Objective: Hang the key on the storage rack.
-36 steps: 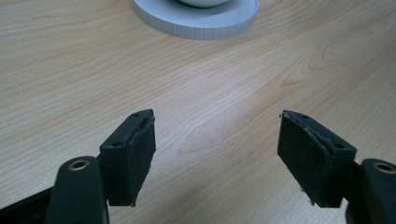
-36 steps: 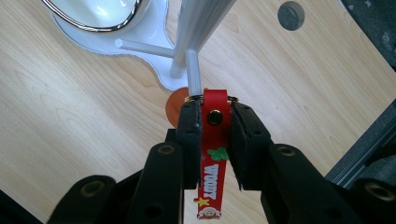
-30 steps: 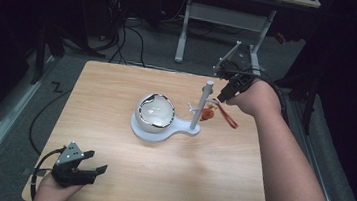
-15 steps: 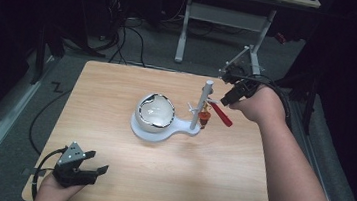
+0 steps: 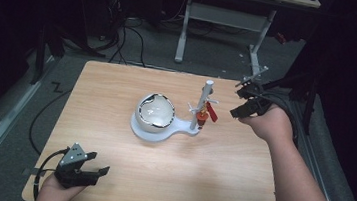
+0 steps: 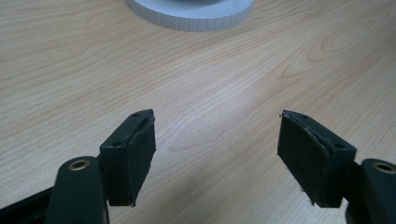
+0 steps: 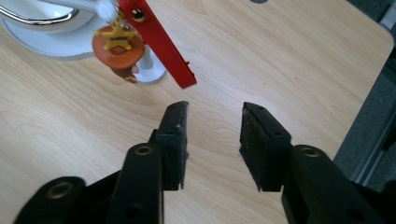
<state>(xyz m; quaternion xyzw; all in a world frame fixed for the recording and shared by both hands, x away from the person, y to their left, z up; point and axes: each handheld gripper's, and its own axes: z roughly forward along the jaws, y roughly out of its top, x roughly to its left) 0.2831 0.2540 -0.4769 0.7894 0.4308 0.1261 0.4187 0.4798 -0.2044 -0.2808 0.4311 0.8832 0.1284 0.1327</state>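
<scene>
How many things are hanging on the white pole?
2, both on its right side: a red strap and a round orange tag with a gold star. Others may hang behind the white pole.

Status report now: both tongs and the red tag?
Right tongs just opening, empty. Left tongs open, idle. Red tag hanging on white stand. Nothing blocking.

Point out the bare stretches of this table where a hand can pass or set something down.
Bare wood lies between the left gripper and the white stand, along the table far edge, and near-right. Crowded: around the stand's post with its red tag, beside the right gripper.
</scene>
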